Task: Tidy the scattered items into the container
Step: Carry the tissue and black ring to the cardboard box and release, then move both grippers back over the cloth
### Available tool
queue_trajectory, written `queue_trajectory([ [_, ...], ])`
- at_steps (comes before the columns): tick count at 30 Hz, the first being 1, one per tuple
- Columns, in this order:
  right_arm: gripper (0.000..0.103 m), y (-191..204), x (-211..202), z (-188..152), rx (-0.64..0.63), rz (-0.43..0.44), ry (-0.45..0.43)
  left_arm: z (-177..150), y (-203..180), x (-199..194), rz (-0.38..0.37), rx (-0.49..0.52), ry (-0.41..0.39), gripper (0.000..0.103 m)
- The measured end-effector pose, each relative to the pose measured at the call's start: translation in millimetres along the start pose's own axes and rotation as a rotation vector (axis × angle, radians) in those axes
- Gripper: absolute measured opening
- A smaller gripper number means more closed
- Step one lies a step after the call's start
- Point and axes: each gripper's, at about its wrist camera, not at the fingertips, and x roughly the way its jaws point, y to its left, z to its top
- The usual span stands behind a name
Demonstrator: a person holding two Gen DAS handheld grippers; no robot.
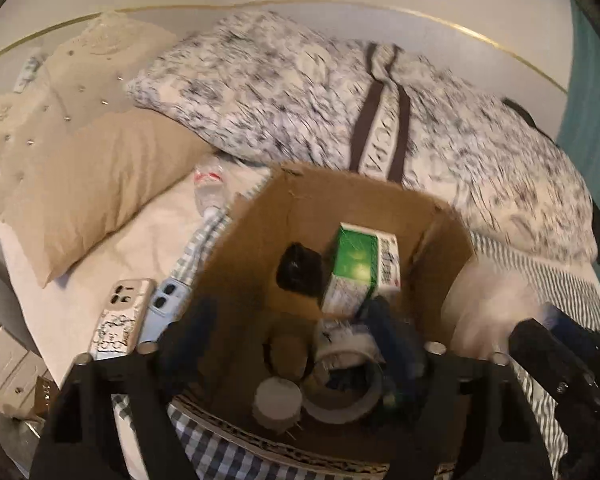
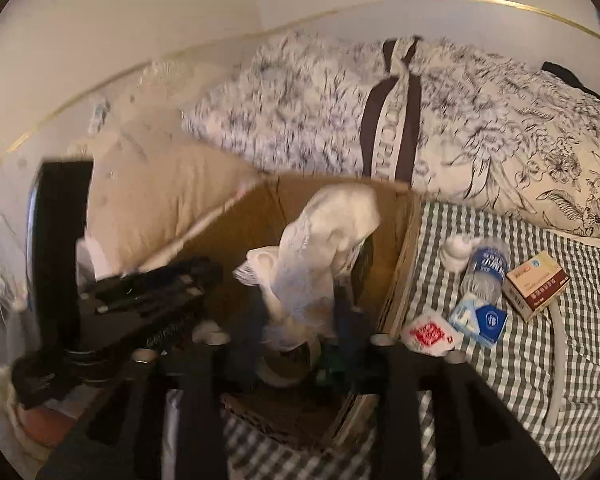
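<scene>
A big bed [image 2: 500, 360] with a checked sheet fills both views. A flowery quilt [image 1: 300, 92] is piled at the back, and a tan pillow [image 1: 92, 184] lies to the left.

An open cardboard box [image 1: 252, 240] sits on the bed, right under both grippers. Inside it are a green and white carton [image 1: 360, 272], a black thing [image 1: 298, 272], a roll of clear tape [image 1: 340, 384] and a small white round lid [image 1: 277, 400].

The left gripper [image 1: 300, 344] hangs over the near part of the box. Its fingers are wide apart, one on each side of the tape roll, and they hold nothing. The picture is blurry there.

The right gripper [image 2: 300, 344] is over the box too. A white crumpled cloth or bag [image 2: 320, 256] stands up between its fingers, above the inside of the box. The fingertips are blurred and partly hidden by it, so I cannot tell if they pinch it or are spread apart.

Left of the box lie two phones [image 1: 140, 312] side by side and a clear plastic bottle [image 1: 212, 188]. Right of the box, on the sheet, are a water bottle [image 2: 484, 272], a brown and white box [image 2: 536, 284], a blue and white packet [image 2: 480, 316], a white packet with red print [image 2: 430, 334] and a small white figure [image 2: 456, 252].
</scene>
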Motion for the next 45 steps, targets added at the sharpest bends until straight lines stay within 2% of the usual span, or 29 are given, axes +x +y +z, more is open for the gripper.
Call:
queue_trajectory([
  [8,0.052,-2.6,-8.1,10.3,0.005,-0.004,-0.02,5.7,4.4,-12.5,0.012,-0.006,-0.007,0.09],
  [14,0.052,-3.7,-29.9,6.7,-0.01,-0.047,-0.035,-1.4,-7.4,-30.1,-0.003,0.003,-0.016,0.092],
  [23,0.053,-10.5,-76.8,-5.3,-0.001,-0.088,-0.071,-23.9,-44.0,-67.5,-0.032,0.073,-0.035,0.095],
  [26,0.054,-18.7,-97.1,-13.0,0.011,-0.116,-0.09,-29.6,-55.1,-84.4,-0.044,0.085,-0.061,0.103],
  [31,0.056,-43.5,-136.5,-24.7,0.078,-0.146,-0.116,-38.3,-75.0,-108.5,-0.074,0.103,-0.096,0.103],
  [34,0.068,-56.2,-162.6,-33.0,0.091,-0.191,-0.139,-47.1,-90.5,-116.3,-0.094,0.122,-0.093,0.103],
  [36,0.08,-64.3,-178.8,-39.7,0.096,-0.222,-0.15,-55.1,-102.9,-120.3,-0.106,0.144,-0.091,0.103],
  [38,0.086,-70.9,-191.0,-46.1,0.105,-0.247,-0.167,-64.6,-116.2,-122.7,-0.112,0.17,-0.086,0.103],
  [45,0.089,-104.4,-208.4,-79.1,0.176,-0.297,-0.151,-96.8,-158.6,-120.0,-0.127,0.275,-0.068,0.103],
])
